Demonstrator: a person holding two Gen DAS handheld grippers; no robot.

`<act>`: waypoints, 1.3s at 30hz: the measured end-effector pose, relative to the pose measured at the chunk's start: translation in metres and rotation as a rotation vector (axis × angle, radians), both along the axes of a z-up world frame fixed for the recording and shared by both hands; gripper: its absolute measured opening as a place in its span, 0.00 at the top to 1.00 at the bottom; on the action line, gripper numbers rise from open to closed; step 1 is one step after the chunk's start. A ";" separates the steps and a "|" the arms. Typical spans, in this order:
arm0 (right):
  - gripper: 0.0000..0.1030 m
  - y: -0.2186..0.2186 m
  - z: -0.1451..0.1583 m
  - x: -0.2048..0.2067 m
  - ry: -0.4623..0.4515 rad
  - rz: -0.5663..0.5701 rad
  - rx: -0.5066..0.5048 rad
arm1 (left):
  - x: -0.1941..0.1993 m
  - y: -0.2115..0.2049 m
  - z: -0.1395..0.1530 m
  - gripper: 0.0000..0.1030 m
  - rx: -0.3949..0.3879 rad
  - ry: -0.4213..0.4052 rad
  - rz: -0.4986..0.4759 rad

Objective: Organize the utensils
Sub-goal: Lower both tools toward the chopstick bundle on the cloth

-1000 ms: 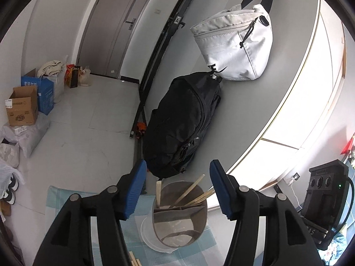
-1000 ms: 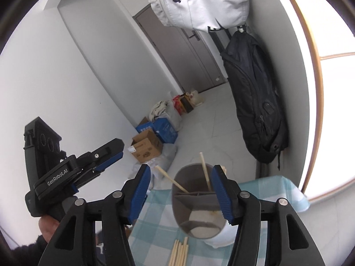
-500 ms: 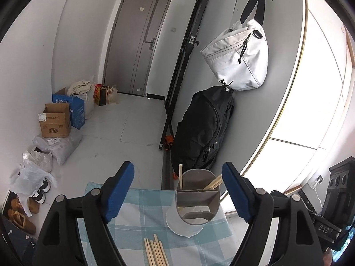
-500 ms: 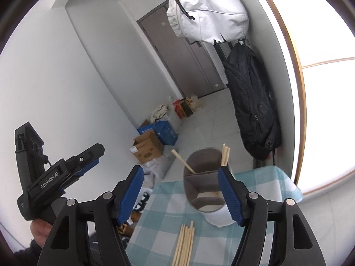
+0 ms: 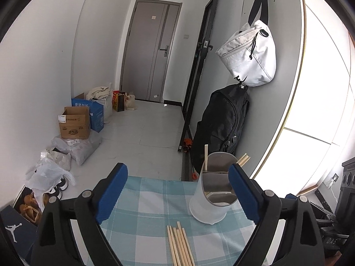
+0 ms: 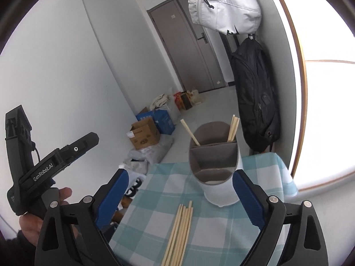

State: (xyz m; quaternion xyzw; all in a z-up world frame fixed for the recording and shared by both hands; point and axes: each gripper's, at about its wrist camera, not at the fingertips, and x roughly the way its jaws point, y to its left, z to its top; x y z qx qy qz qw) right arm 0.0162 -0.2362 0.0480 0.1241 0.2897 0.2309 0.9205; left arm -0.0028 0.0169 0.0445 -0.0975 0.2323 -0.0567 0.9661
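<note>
We hold the left gripper (image 5: 177,196) with its jaws spread wide and nothing between them; they have just been opening. The right gripper (image 6: 180,196) likewise has just been opening, and its blue-padded jaws stand wide apart with nothing gripped. Beyond both, a bundle of loose wooden chopsticks (image 6: 179,228) lies on the blue-and-white checked tablecloth (image 6: 155,239) of the table, just on the near side of the utensil holder (image 6: 214,161). This white holder with grey divided compartments stands upright toward the table's far edge; one chopstick (image 6: 190,132) leans in its back-left compartment and what looks like a pair (image 6: 232,127) in the back-right one. In the right wrist view, a hand (image 6: 33,221) grips the left gripper's handle. Behind hang a black backpack (image 5: 220,122) and a white bag (image 5: 249,57), with cardboard boxes (image 5: 75,124) on the floor.
</note>
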 end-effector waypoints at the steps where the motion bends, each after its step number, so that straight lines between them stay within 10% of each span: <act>1: 0.05 0.004 -0.005 0.000 0.005 0.004 -0.019 | 0.000 0.002 -0.005 0.13 0.000 0.006 0.006; 16: 0.05 0.053 -0.071 0.033 0.202 0.075 -0.232 | 0.032 0.047 -0.084 0.12 -0.048 0.212 0.088; 29: 0.47 0.111 -0.151 0.087 0.495 0.196 -0.426 | 0.048 0.084 -0.101 0.12 -0.143 0.367 0.169; 35: 0.75 0.123 -0.169 0.106 0.539 0.179 -0.536 | 0.052 0.098 -0.107 0.12 -0.172 0.406 0.187; 39: 0.77 0.130 -0.173 0.108 0.542 0.176 -0.588 | 0.052 0.108 -0.108 0.12 -0.220 0.418 0.202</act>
